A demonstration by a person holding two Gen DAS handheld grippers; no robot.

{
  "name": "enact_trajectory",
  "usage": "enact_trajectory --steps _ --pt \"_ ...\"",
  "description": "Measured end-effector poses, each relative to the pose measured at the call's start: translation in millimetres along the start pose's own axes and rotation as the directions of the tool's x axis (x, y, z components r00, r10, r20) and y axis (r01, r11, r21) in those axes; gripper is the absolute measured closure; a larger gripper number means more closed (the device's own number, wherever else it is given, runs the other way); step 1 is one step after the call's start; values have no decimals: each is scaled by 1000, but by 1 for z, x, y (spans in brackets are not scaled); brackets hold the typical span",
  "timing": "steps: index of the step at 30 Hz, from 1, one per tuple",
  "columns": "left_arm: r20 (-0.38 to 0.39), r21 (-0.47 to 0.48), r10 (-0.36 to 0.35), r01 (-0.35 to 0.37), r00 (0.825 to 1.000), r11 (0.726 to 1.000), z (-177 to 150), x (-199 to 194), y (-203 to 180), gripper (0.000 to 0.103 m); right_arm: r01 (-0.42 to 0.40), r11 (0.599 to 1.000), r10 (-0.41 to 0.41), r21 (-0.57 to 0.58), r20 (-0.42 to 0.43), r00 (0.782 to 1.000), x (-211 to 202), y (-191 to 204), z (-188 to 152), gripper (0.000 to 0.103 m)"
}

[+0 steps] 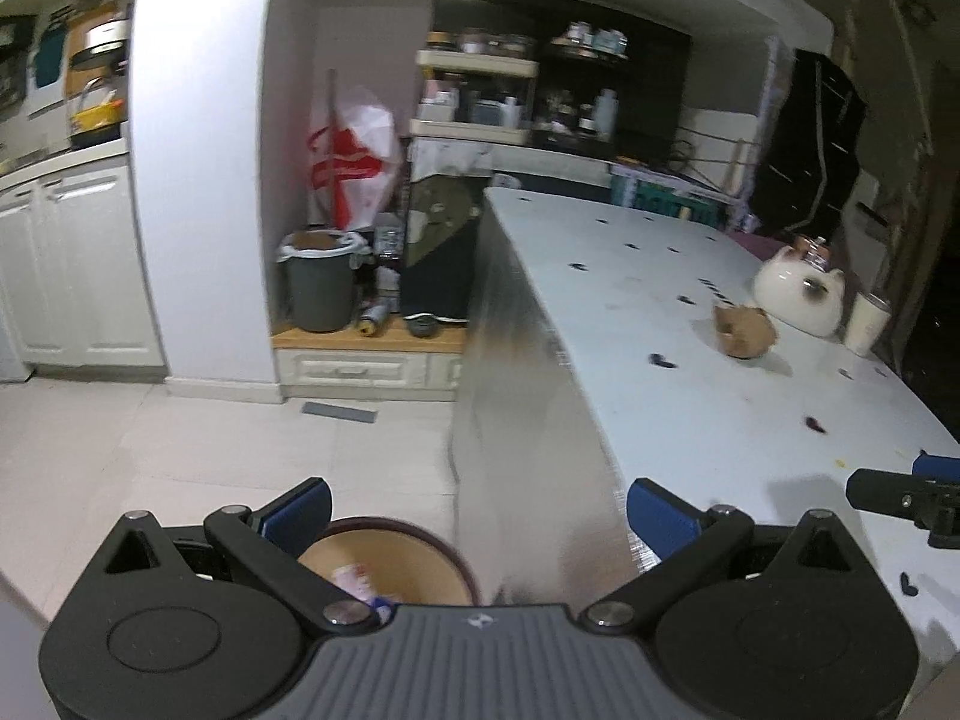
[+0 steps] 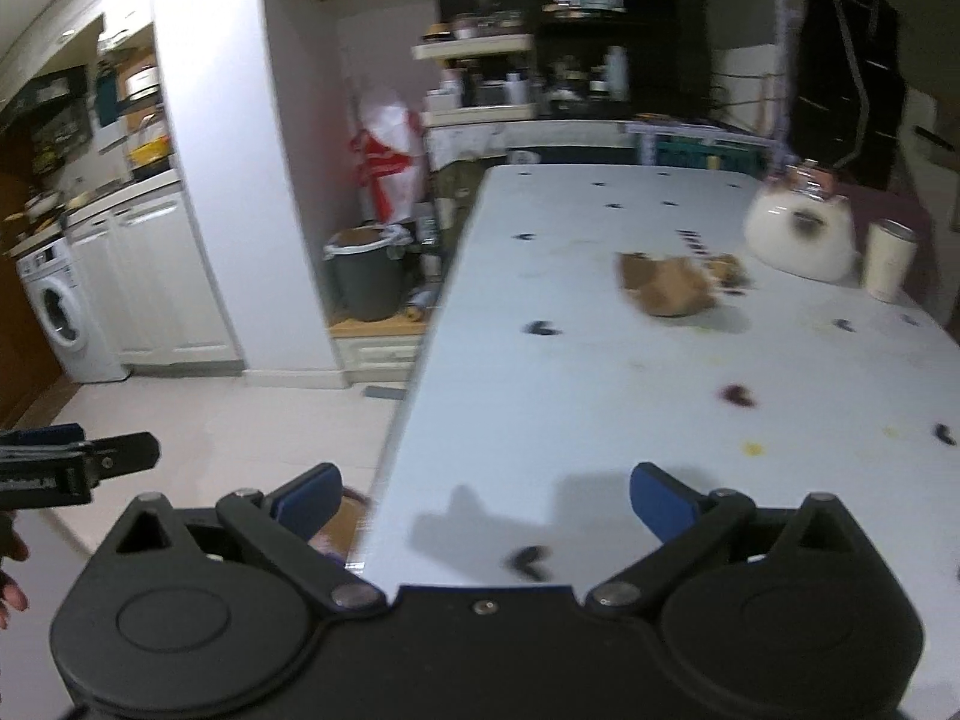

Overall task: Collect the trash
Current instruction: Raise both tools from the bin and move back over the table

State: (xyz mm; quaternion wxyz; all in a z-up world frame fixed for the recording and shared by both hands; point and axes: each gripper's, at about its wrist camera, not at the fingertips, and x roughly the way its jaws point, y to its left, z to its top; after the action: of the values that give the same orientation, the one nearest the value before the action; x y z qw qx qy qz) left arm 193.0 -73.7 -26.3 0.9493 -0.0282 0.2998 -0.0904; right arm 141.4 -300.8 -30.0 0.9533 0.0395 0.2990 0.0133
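Observation:
A crumpled brown paper bag [image 1: 744, 330] [image 2: 666, 285] lies on the white table [image 1: 690, 396] [image 2: 570, 360], near its far right side. Smaller brown scraps [image 2: 729, 270] sit just right of it. My left gripper [image 1: 480, 513] is open and empty at the table's near left corner. Under it on the floor stands a brown bin [image 1: 399, 564] [image 2: 345, 519] with pale wrappers inside. My right gripper [image 2: 483, 501] is open and empty over the table's near edge, well short of the bag. Each gripper shows at the edge of the other's view.
A white teapot [image 1: 801, 294] [image 2: 801, 231] and a cream cup [image 1: 867, 324] [image 2: 891, 261] stand behind the bag. A grey lined bin [image 1: 318, 279] [image 2: 366, 279] sits in an alcove with a red-white plastic bag [image 1: 354, 165]. Pale tiled floor lies left of the table; a washing machine [image 2: 60, 315] is at the far left.

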Motion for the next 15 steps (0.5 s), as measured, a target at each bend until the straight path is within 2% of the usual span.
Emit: enact_trajectory --steps 9,15 --pt "-15 32 -91 92 996 995 28 53 -90 0 86 994 -87 60 15 996 15 -94 15 0" --pt "-22 56 -188 189 982 980 51 94 -161 0 127 986 -131 108 37 991 27 -154 32 0"
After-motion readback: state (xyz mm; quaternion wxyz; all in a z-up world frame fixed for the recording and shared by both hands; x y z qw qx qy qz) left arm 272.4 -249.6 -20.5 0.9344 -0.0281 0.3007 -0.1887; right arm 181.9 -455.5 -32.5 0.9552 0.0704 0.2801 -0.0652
